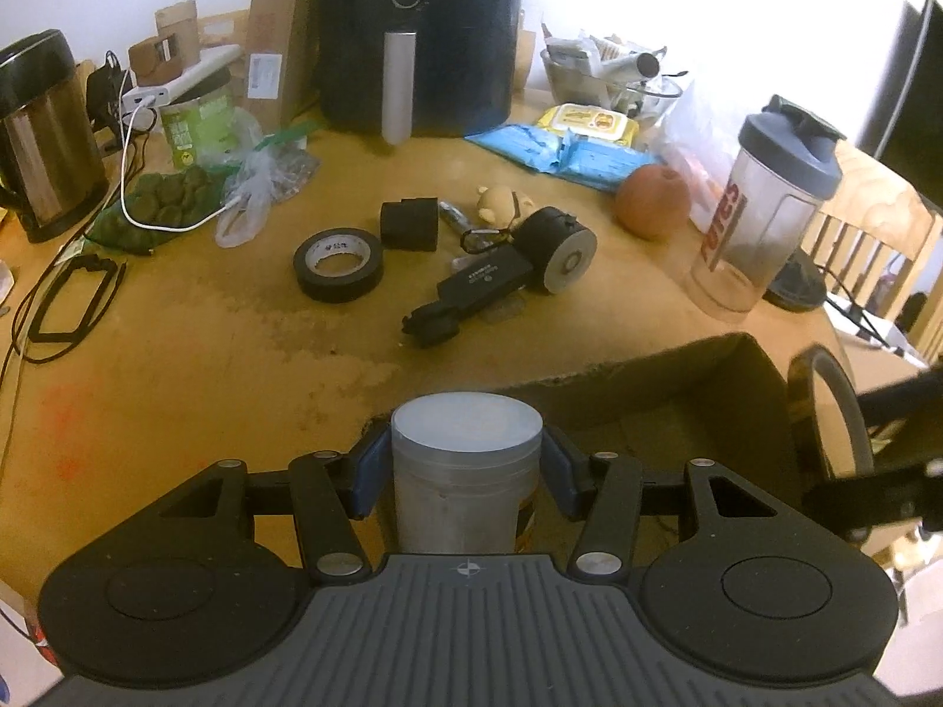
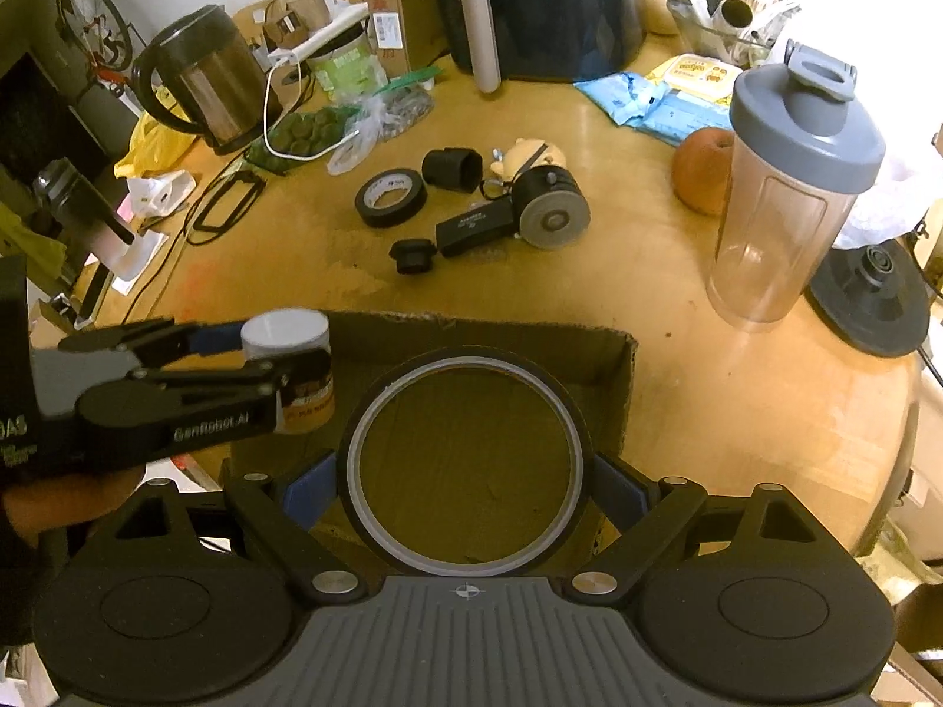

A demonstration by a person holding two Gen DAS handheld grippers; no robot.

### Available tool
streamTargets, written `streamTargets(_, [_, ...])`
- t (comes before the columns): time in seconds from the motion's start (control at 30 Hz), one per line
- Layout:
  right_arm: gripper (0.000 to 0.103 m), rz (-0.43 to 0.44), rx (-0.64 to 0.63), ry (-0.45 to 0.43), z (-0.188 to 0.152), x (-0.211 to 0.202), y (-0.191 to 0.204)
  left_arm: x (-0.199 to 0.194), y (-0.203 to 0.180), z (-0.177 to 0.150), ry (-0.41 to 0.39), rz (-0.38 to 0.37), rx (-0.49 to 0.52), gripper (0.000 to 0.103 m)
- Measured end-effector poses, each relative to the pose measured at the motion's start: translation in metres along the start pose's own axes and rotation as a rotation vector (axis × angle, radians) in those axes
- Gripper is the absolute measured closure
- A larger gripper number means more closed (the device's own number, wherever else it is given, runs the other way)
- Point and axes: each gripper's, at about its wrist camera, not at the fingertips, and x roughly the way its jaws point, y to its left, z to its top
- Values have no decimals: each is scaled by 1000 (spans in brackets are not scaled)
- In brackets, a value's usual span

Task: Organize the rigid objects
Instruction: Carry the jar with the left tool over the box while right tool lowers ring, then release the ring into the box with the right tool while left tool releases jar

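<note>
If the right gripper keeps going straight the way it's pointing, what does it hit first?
Most likely the floor of the cardboard box: the right gripper, shut on the large tape ring, points down into it. Depth is hard to judge.

Home kitchen table, air fryer [image 2: 542, 6], kettle [image 2: 206, 82], shaker bottle [image 2: 790, 188]

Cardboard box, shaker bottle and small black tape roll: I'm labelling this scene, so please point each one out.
cardboard box [image 2: 625, 389], right wrist view, on its right wall.
shaker bottle [image 2: 772, 218], right wrist view, on its clear body.
small black tape roll [image 1: 339, 265], left wrist view, on its upper face.
</note>
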Motion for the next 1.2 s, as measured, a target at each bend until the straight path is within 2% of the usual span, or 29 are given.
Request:
streamTargets(0.1, [11, -8, 7, 7, 0, 2, -1, 0, 2, 1, -1, 9, -12, 50])
streamTargets(0.23, [11, -22, 16, 20, 0, 5, -2, -15, 6, 0, -50, 15, -19, 50])
streamTargets(0.67, [11, -55, -39, 72, 5, 25, 8, -44, 33, -31, 26, 60, -173, 49])
streamTargets(0.93, [11, -62, -44, 55, 27, 32, 9, -56, 42, -48, 48, 66, -248, 49])
streamTargets(1.0, [0, -65, -48, 49, 31, 34, 10, -58, 43, -50, 49, 64, -253, 49])
streamTargets(1.2, [0, -93, -1, 58, 31, 39, 4, -59, 44, -53, 59, 60, -264, 49])
